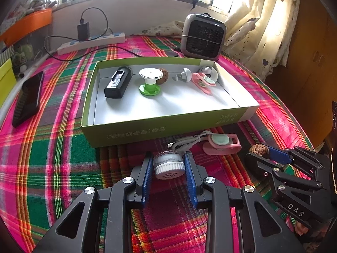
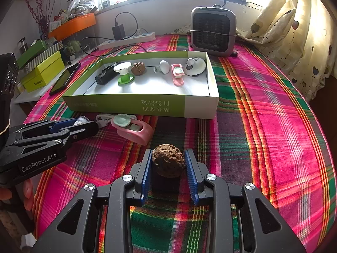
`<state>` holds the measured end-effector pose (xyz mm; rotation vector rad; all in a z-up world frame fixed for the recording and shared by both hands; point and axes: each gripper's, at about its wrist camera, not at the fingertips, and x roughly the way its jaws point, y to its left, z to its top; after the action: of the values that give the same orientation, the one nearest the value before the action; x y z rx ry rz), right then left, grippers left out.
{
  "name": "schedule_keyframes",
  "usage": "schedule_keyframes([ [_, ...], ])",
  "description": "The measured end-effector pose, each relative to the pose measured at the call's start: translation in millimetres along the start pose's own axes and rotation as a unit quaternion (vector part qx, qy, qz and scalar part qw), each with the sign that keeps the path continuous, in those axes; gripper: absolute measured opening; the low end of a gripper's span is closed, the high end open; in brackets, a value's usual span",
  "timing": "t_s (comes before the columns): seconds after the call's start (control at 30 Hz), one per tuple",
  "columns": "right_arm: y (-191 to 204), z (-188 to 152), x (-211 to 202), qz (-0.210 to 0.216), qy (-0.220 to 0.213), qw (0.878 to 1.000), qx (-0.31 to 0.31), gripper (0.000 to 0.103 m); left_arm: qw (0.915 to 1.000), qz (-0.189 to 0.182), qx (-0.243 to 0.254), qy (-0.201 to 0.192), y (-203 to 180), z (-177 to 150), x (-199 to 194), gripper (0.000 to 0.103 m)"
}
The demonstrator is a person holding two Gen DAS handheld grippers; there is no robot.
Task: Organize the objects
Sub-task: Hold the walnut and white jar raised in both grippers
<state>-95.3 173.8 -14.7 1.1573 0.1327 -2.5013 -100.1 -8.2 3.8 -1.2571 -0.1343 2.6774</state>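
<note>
My left gripper (image 1: 168,156) is shut on a small white jar (image 1: 168,165) with a ribbed cap, just above the plaid cloth in front of the box. My right gripper (image 2: 168,154) is shut on a brown walnut (image 2: 168,163), its blue pads (image 2: 190,166) pressing both sides. The shallow green-and-white box (image 1: 147,132) holds a black case (image 1: 118,82), a green-and-white spool (image 1: 150,80), another walnut (image 1: 163,74), a white knob (image 1: 185,74), a pink clip (image 1: 203,82) and a white round device (image 1: 209,71). A second pink clip (image 2: 132,129) with a grey cable lies between the grippers.
A grey fan heater (image 2: 212,31) stands behind the box. A white power strip (image 1: 90,42) with a black charger lies at the back left, and a dark phone (image 1: 27,99) lies on the left. Yellow-green boxes (image 2: 42,73) stand off the cloth's left edge. A curtain (image 2: 294,31) hangs on the right.
</note>
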Motion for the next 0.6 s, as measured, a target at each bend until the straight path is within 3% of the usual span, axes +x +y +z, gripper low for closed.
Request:
schedule_keyframes([
  [0.6,-1.0,-0.1,0.1,-0.002,0.000,1.000,0.000,0.032,1.0000,0.002,0.005,-0.005,-1.7,-1.6,-1.4,0.027],
])
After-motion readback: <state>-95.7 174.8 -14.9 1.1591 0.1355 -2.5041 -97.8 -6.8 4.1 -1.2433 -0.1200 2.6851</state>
